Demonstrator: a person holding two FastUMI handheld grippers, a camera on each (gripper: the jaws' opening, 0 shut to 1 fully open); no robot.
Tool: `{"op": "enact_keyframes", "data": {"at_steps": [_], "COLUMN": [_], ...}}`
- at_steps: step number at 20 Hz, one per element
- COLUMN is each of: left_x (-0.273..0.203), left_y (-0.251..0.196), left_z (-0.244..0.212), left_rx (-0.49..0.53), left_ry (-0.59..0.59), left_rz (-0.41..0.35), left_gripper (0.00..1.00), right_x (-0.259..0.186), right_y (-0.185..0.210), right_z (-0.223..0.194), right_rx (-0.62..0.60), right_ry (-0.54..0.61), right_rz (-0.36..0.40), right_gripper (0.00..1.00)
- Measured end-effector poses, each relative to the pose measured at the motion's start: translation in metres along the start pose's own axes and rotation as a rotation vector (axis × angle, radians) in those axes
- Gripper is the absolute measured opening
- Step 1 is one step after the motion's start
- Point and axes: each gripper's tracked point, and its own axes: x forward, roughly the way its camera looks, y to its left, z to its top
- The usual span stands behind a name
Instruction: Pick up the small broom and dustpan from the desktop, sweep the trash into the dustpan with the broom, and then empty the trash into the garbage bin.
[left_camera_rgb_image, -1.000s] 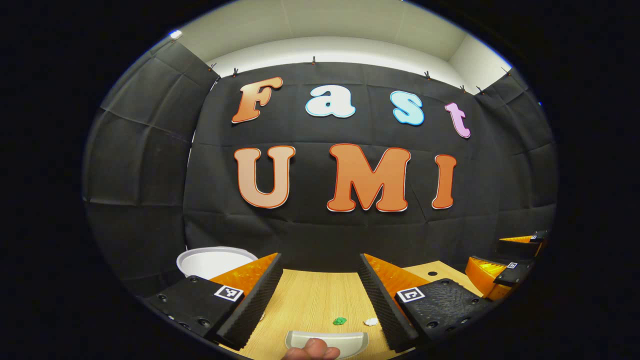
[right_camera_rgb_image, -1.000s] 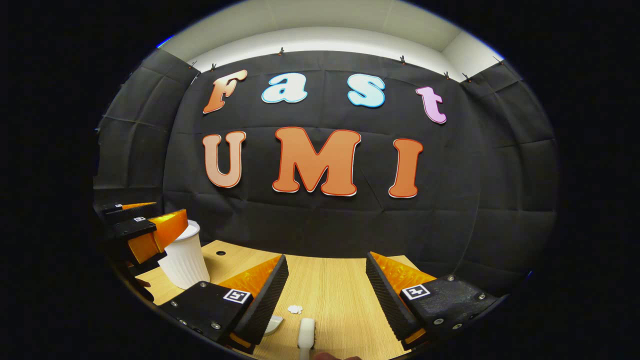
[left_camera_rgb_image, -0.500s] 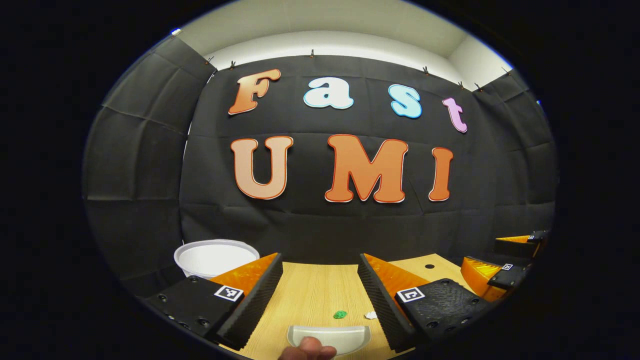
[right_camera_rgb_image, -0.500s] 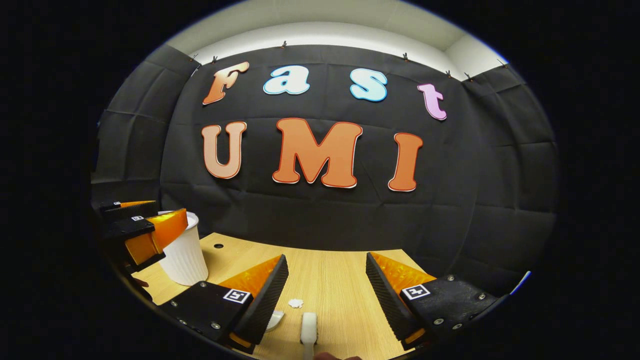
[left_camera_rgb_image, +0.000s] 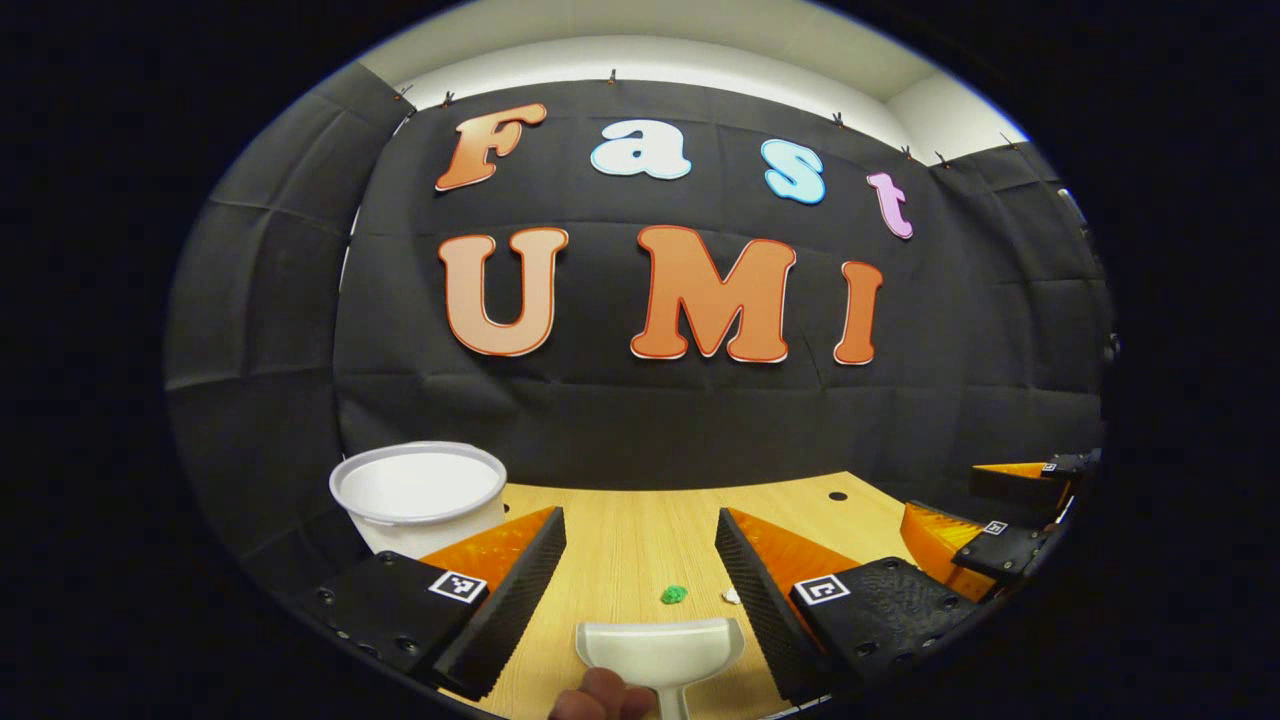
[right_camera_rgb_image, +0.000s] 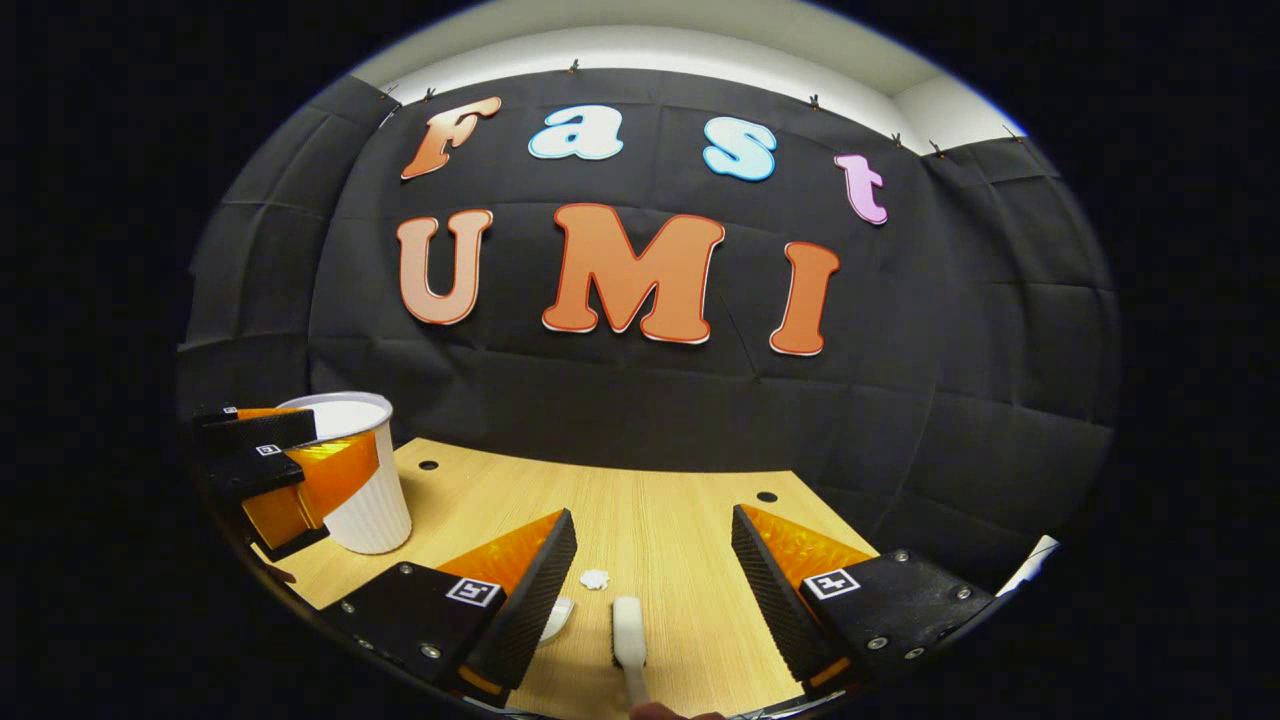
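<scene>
Nothing is done yet: both my left gripper (left_camera_rgb_image: 640, 560) and right gripper (right_camera_rgb_image: 653, 560) gape empty above the dustpan (left_camera_rgb_image: 660, 650) and broom (right_camera_rgb_image: 628, 630), trash (left_camera_rgb_image: 674, 594) unswept, bin (left_camera_rgb_image: 418, 495) waiting.

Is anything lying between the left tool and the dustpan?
Nothing visible does. The left tool is open with the dustpan lying on the bare desk between its fingers. The green scrap lies beyond the pan, not in front of it.
</scene>
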Motion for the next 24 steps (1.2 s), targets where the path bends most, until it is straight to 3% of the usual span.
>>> {"op": "enact_keyframes", "data": {"at_steps": [9,14,18,24], "left_x": [0.029,0.027,0.015,0.011], "left_y": [-0.027,-0.036,-0.033,-0.031], "left_z": [-0.133,-0.223,-0.257,-0.264], "left_rx": [-0.114,-0.154,-0.202,-0.214], "left_ry": [0.445,0.831,1.057,1.236], "left_rz": [-0.054,-0.048,-0.019,0.047], "left_gripper": [0.96,0.98,0.98,0.98], "right_x": [0.027,0.036,0.041,0.066], "right_y": [0.013,0.011,0.013,0.019], "right_z": [-0.125,-0.219,-0.255,-0.276], "right_rx": [0.052,0.023,0.043,0.018], "right_ry": [0.38,0.654,0.788,0.879], "right_rz": [0.101,0.151,0.187,0.266], "right_gripper": [0.95,0.95,0.95,0.95]}}
